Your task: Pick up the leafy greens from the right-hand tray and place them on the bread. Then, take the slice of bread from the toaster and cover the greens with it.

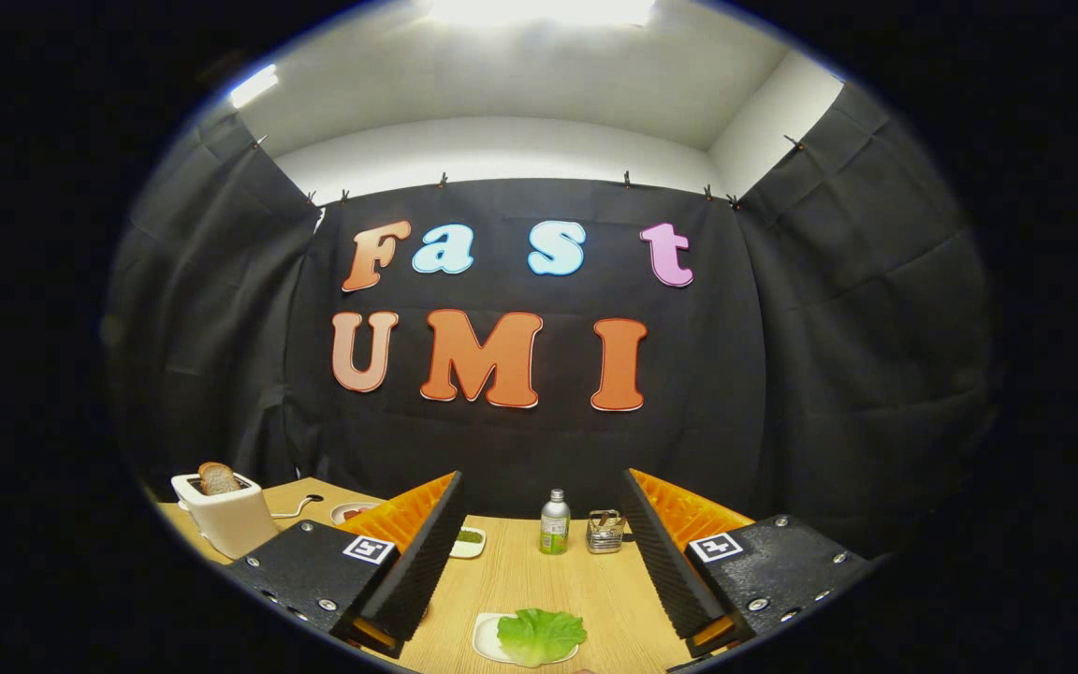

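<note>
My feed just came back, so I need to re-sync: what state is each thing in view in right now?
gripper: open, fingers spread, holding nothing.
leafy greens: lying on a small white tray, between the fingers, untouched.
bread slice: standing up out of the toaster.
bottle: upright, cap on, beyond the fingers.
wire basket: upright beside the bottle.
small dish: holds something green.

a staged recording booth set up as a small kitchen corner, not a real home. black pleated cloth [829, 374] hangs on all sides, clipped along its top edge to plain white walls [502, 150], under a bright ceiling light [539, 9]. a pale wood-grain tabletop [539, 580] carries breakfast things: a white two-slot toaster [225, 515] holding a brown bread slice [217, 478], a green-labelled bottle [554, 522], a small wire basket [604, 531], and small white plates, one with a green lettuce leaf [539, 635].
</note>
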`<action>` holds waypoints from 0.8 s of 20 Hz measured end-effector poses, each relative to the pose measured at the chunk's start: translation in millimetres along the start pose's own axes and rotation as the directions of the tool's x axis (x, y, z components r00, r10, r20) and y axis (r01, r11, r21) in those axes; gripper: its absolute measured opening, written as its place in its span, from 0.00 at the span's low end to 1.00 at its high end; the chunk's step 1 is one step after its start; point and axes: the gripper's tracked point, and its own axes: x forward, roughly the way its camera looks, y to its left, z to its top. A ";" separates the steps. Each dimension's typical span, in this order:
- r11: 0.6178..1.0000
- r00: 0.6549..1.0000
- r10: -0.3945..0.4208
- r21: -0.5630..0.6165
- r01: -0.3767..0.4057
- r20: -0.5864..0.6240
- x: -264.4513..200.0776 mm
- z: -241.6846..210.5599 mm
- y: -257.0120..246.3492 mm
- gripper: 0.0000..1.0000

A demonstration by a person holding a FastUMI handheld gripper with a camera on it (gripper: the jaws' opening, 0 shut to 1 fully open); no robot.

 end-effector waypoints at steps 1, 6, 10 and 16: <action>1.000 1.000 0.010 0.007 -0.010 -0.001 2.4 -1.9 4.0 0.98; 0.998 0.997 0.051 0.032 -0.049 -0.064 24.1 -27.2 17.6 0.98; 0.997 0.989 0.079 0.026 -0.076 -0.126 36.8 -43.5 22.8 0.98; 0.991 0.957 0.131 0.031 -0.128 -0.259 48.8 -68.6 26.4 0.99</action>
